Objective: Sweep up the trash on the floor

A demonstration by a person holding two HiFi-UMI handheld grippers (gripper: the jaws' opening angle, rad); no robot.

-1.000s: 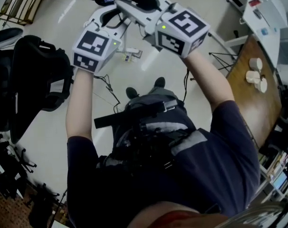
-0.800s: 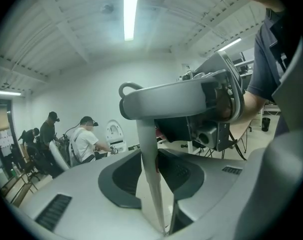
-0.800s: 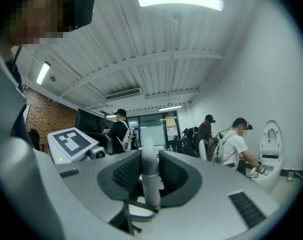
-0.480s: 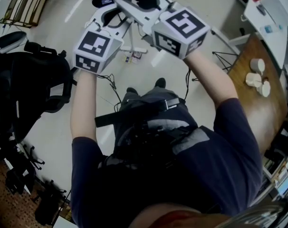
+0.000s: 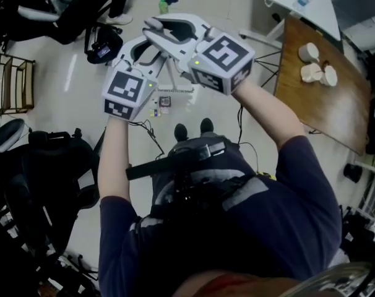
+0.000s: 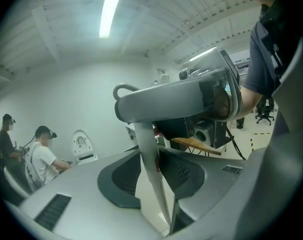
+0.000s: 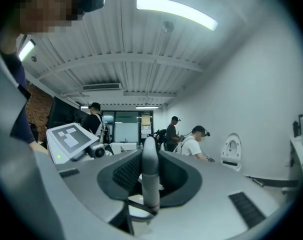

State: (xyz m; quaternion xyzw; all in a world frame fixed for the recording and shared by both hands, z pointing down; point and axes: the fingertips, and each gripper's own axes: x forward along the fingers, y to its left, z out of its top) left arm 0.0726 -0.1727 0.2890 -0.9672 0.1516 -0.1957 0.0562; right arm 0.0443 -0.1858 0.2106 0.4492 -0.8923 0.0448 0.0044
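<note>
- The sweeping itself looks to be the step in hand: both grippers hold one broom.
- The left gripper (image 6: 156,174) has its jaws narrow on the white broom handle (image 6: 147,154), though they have just eased slightly wider. The right gripper (image 7: 150,179) clamps the handle's rounded top.
- The trash (image 5: 164,102) lies on the floor (image 5: 70,73) between the broom head (image 5: 175,90) and the person's shoes (image 5: 181,130).
- The next move probably calls for setting the head beside the scraps and drawing them together, with both grips kept firm.
</note>
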